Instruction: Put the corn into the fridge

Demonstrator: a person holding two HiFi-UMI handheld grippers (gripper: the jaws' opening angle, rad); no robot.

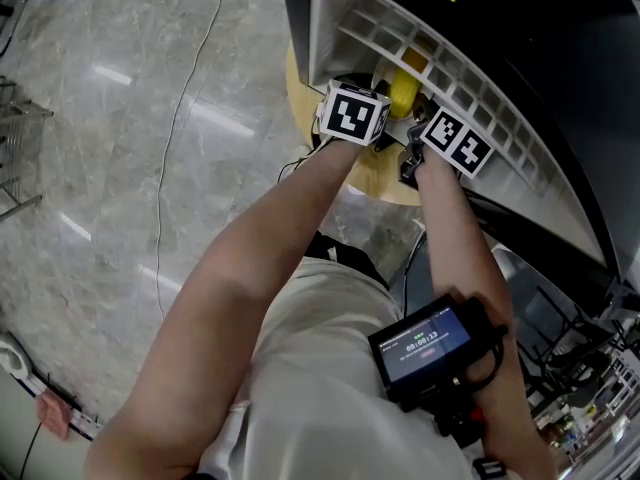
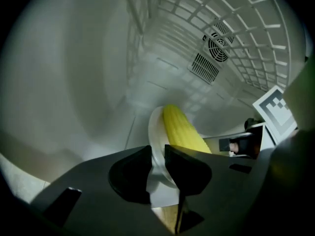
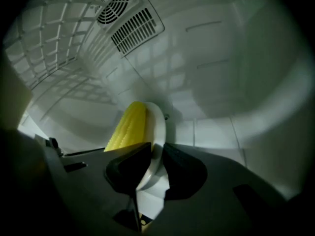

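A yellow corn cob (image 2: 182, 132) lies on a white plate (image 2: 155, 146) that I hold inside the white fridge compartment. My left gripper (image 2: 157, 165) is shut on the plate's left rim. From the other side my right gripper (image 3: 153, 165) is shut on the opposite rim of the plate (image 3: 158, 127), with the corn (image 3: 128, 127) just past it. In the head view both marker cubes sit at the fridge opening, the left gripper (image 1: 352, 116) and right gripper (image 1: 452, 140) flanking the corn (image 1: 403, 90). The jaws themselves are hidden there.
The fridge's back wall carries a round fan grille (image 2: 219, 45) and a slotted vent (image 3: 139, 31). A white wire shelf (image 2: 231, 28) spans the compartment overhead. The open fridge door's shelves (image 1: 440, 63) stand at right. A round wooden table (image 1: 375, 176) lies below the grippers.
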